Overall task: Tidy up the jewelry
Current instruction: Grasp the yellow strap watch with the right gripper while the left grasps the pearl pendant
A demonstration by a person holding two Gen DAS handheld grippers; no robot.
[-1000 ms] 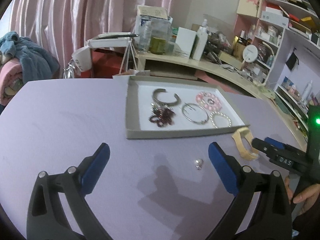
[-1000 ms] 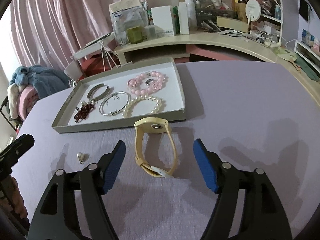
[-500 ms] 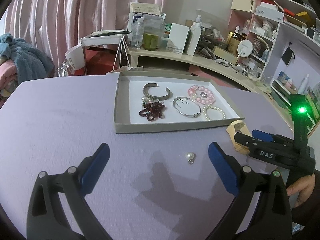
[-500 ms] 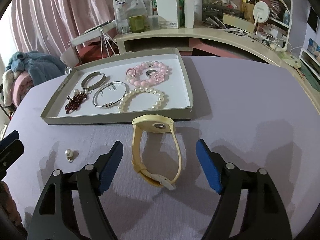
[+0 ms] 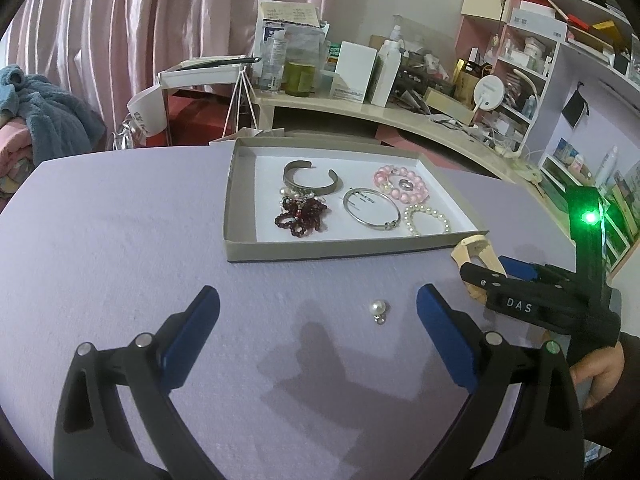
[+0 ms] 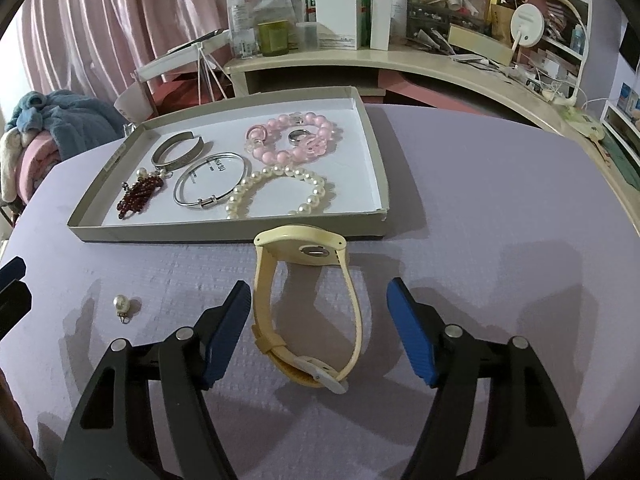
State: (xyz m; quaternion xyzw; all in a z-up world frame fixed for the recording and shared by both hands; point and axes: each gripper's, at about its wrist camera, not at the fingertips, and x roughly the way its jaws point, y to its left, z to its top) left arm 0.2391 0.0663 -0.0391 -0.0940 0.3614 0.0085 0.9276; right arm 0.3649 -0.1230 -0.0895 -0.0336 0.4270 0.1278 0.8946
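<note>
The pale yellow strap watch [image 6: 308, 300] is framed by the spread, empty right gripper [image 6: 319, 330] — closing is needed next; the left gripper [image 5: 318, 330] is released too.

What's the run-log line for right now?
left claw open, near pearl earring | right claw open around yellow watch | tray holds bracelets

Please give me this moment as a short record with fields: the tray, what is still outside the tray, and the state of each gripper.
tray: holds pink bead bracelet, pearl bracelet, two silver bangles, dark red beads
outside tray: yellow watch and pearl earring, both on the table
left gripper: open, empty, earring between its fingers
right gripper: open, empty, watch strap between its fingers
</note>
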